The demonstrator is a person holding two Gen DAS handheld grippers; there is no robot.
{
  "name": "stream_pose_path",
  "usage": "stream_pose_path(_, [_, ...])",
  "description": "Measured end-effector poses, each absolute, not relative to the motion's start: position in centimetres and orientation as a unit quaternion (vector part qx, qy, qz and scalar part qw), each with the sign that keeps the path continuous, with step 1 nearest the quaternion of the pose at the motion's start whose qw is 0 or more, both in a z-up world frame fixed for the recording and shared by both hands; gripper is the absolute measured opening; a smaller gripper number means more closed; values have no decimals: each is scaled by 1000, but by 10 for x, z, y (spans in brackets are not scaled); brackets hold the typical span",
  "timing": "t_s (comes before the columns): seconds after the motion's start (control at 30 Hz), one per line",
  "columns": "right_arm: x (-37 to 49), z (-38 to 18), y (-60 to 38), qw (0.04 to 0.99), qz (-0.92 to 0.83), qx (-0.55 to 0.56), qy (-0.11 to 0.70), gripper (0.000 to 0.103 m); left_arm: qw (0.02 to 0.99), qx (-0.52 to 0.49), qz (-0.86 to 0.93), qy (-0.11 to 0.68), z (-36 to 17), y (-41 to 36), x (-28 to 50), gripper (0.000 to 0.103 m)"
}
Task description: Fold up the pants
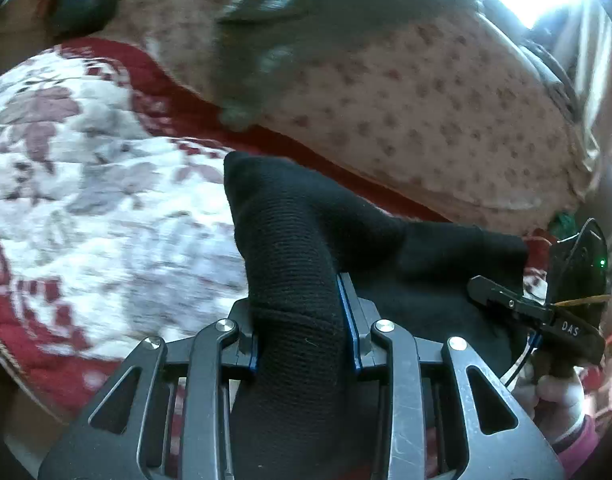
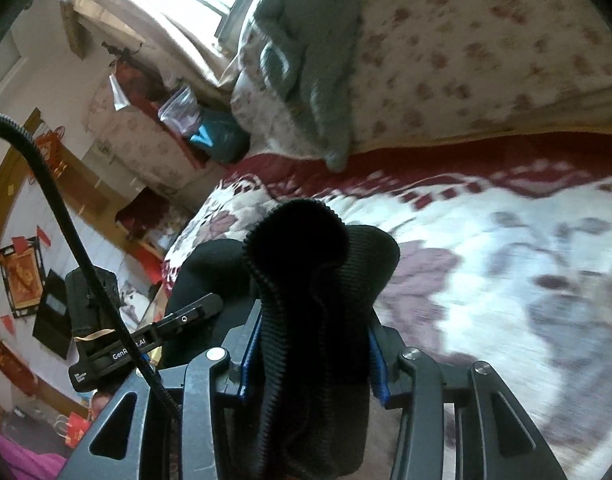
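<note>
The black knit pants (image 1: 290, 248) are held up above the bed by both grippers. My left gripper (image 1: 302, 320) is shut on a bunched roll of the black fabric, which stretches right toward the other gripper (image 1: 546, 312). In the right wrist view my right gripper (image 2: 314, 344) is shut on a ribbed, bunched edge of the pants (image 2: 318, 264). The left gripper (image 2: 146, 340) shows at the left of that view, beside more black fabric. The fingertips of both grippers are hidden by the cloth.
The bed has a white and red floral quilt (image 1: 98, 208) and a beige spotted blanket (image 1: 426, 92) behind it. A grey-green garment (image 2: 306, 60) lies on the blanket. A dark bag (image 2: 222, 140) sits near the wall. A bright window is at the back.
</note>
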State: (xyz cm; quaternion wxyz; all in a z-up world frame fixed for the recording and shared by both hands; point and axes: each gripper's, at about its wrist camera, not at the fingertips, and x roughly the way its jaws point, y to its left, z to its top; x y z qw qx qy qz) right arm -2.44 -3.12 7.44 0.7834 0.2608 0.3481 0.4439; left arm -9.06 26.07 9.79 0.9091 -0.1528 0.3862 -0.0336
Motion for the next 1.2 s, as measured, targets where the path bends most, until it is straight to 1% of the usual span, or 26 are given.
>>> stream_pose_path(0.27, [-1, 69, 58, 755, 478, 242, 379, 43, 903, -172, 33, 391, 84, 332, -93, 30])
stream_pose_path(0.37, [8, 65, 81, 748, 482, 237, 391, 43, 899, -182, 45, 397, 75, 346, -91, 30])
stream_pose_path(0.47, [15, 61, 93, 757, 471, 221, 395, 45, 892, -198, 42, 404, 64, 356, -89, 31])
stream_pose_path(0.5, [18, 59, 94, 758, 468, 220, 397, 48, 889, -200, 42, 409, 59, 357, -88, 31])
stream_pose_path(0.53, [20, 56, 95, 758, 466, 219, 401, 49, 888, -197, 44, 414, 54, 357, -86, 33])
stream_pose_path(0.6, [25, 46, 98, 762, 454, 206, 413, 57, 885, -201, 50, 417, 47, 357, -83, 40])
stream_pose_path(0.67, [28, 38, 93, 756, 455, 222, 414, 57, 884, -212, 57, 412, 42, 360, -82, 49])
stream_pose_path(0.7, [28, 36, 91, 755, 456, 229, 412, 57, 885, -214, 61, 410, 41, 360, -83, 51])
stream_pose_path(0.77, [26, 39, 90, 760, 452, 222, 411, 57, 886, -207, 75, 408, 40, 359, -85, 61])
stream_pose_path(0.97, [11, 65, 76, 788, 432, 197, 392, 57, 886, -187, 108, 410, 54, 354, -94, 62])
stream_pose_path(1.2, [-14, 105, 53, 822, 412, 178, 352, 57, 900, -154, 144, 381, 82, 336, -112, 61])
